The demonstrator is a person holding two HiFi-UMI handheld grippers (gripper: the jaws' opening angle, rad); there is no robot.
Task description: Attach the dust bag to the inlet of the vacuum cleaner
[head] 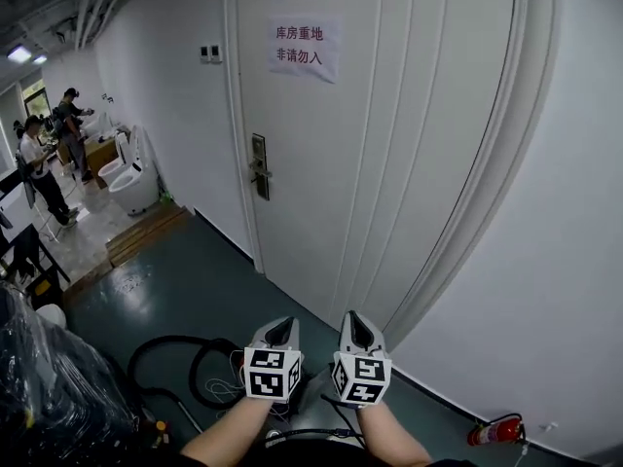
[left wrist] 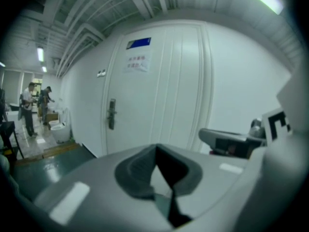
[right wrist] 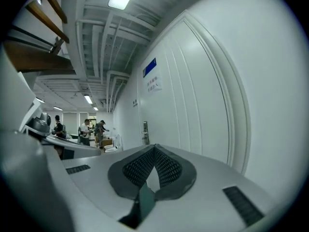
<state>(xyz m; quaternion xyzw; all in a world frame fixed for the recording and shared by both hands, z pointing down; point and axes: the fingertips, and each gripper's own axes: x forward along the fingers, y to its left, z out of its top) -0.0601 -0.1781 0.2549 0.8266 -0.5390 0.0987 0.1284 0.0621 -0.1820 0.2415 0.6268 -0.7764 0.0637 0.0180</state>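
In the head view both grippers are held up side by side in front of a white door [head: 370,144]. My left gripper [head: 282,323] is shut with nothing between its jaws, and so is my right gripper [head: 355,317]. In the left gripper view the left gripper [left wrist: 155,147] points at the door, with the right gripper's body [left wrist: 231,141] beside it. The right gripper view shows the right gripper's closed tips [right wrist: 154,148] against the same door. A black vacuum hose [head: 165,350] coils on the green floor below, and a grey vacuum body [head: 310,414] is partly hidden under my hands. No dust bag shows.
The door carries a paper sign [head: 305,47] and a handle [head: 259,168]. A red fire extinguisher [head: 494,429] lies by the wall at lower right. A black plastic-wrapped bulk [head: 49,387] stands at lower left. Two people [head: 39,163] and white toilets [head: 131,178] are far left.
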